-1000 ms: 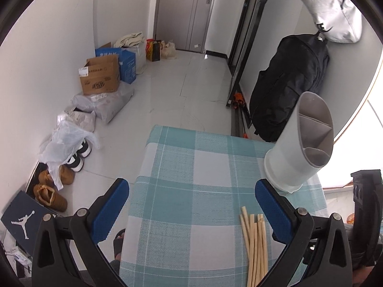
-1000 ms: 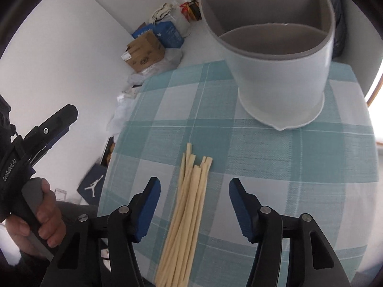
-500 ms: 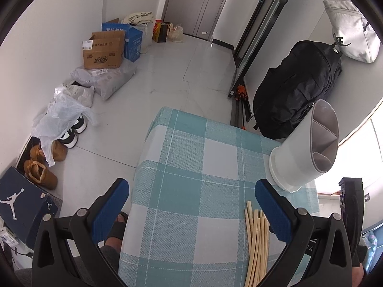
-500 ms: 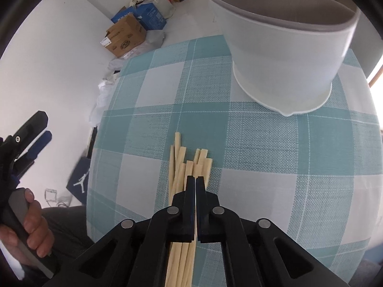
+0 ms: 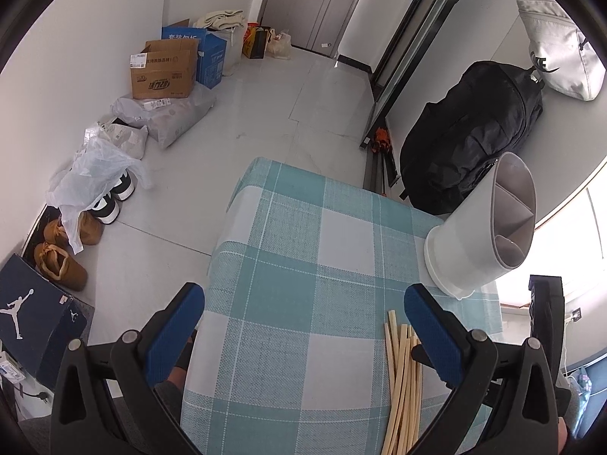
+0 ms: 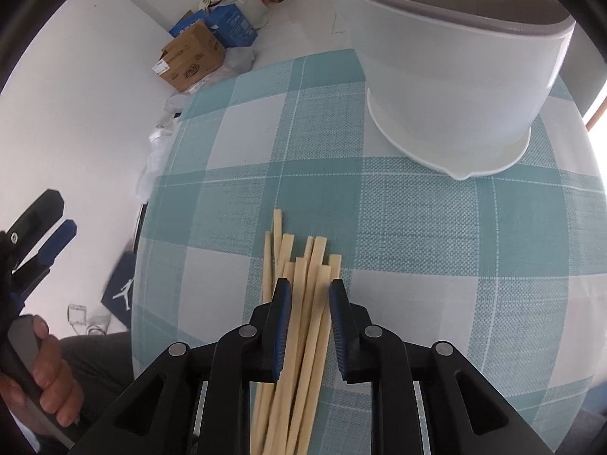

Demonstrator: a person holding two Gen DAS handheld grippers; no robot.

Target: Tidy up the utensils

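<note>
Pale wooden chopsticks point(image 6: 299, 326) in a loose bundle on the checked worktop point(image 6: 436, 227), just short of the white divided holder point(image 6: 455, 87). Long axis toward the holder, squared ends nearest it, the far ends out of frame below. Likely light and stiff, smooth enough to slip and fan apart; best pinched across the bundle near the squared ends, square to the long axis, so none roll free. Right hand-held gripper point(image 6: 309, 295) low over the bundle, jaws partly apart and straddling a few sticks; hard to tell whether the pads touch them yet, but not clenched. Left hand-held gripper point(image 5: 303, 326) spread wide and holding nothing, off to the side of the holder, the bundle beside its right finger.
</note>
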